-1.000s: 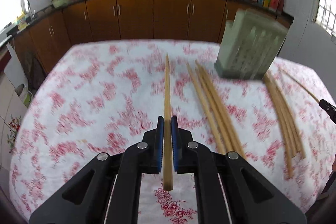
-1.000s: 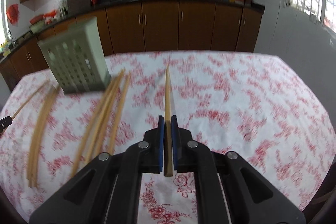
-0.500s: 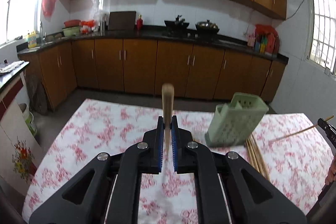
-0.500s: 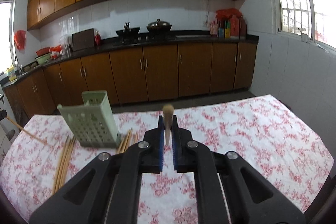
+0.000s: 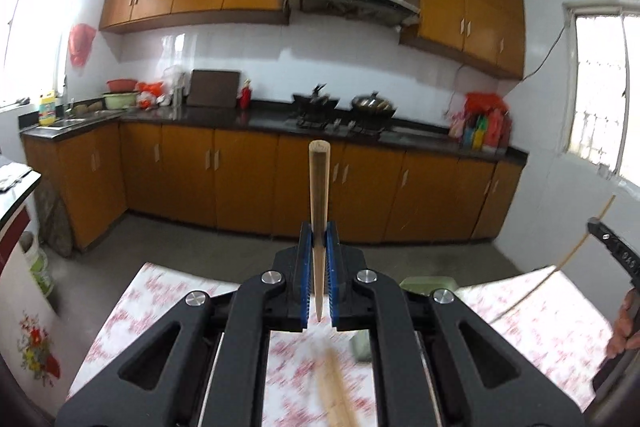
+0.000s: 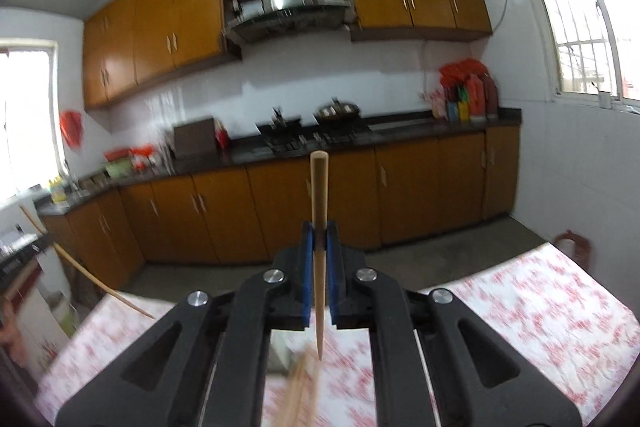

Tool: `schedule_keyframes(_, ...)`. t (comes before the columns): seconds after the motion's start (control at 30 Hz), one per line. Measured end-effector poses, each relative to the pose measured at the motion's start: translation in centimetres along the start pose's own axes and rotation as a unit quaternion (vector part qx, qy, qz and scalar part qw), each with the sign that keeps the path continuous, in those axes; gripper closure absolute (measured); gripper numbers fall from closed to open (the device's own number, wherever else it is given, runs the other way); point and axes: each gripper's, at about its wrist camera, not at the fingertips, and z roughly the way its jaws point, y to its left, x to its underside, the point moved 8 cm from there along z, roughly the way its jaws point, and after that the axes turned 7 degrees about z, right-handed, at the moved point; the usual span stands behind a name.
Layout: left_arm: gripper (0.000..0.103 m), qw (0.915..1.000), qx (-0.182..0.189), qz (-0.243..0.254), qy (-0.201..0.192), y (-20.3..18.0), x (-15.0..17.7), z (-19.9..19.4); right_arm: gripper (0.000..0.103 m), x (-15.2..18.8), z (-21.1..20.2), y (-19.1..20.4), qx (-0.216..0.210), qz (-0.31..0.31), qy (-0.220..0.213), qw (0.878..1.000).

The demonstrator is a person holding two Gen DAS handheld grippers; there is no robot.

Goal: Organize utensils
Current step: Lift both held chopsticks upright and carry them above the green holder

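Observation:
My left gripper (image 5: 319,231) is shut on a wooden chopstick (image 5: 319,187), which points ahead with its blunt end raised above the table. In the right wrist view my right gripper (image 6: 319,231) is likewise shut on a chopstick (image 6: 319,195). Both are held well above the floral tablecloth (image 5: 168,307). The green utensil holder (image 5: 428,283) peeks out behind the left gripper's fingers, mostly hidden. Blurred loose chopsticks (image 5: 336,387) lie on the cloth below, and the loose chopsticks (image 6: 300,383) also show in the right wrist view. At the right edge the other gripper's finger (image 5: 612,247) holds its thin chopstick (image 5: 576,251).
Brown kitchen cabinets (image 5: 240,179) and a dark counter with a stove (image 5: 336,111) stand beyond the table's far edge. A red stool (image 6: 572,243) sits by the table's right corner. A person's hand (image 5: 622,327) is at the right edge.
Both grippers have risen off the table, each lifting its chopstick. The views have tilted up from the cloth to the cabinets, and the holder and loose chopsticks have dropped low in frame.

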Motion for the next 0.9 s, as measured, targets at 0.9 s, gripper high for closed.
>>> schedule_keyframes(0.9, 0.096, 0.996, 0.063, -0.015, 0.061, -6.0, 4.3, 6.5, 0.095, 4.8, 7.0, 5.9, -0.049, -0.015, 0.037, 0.998)
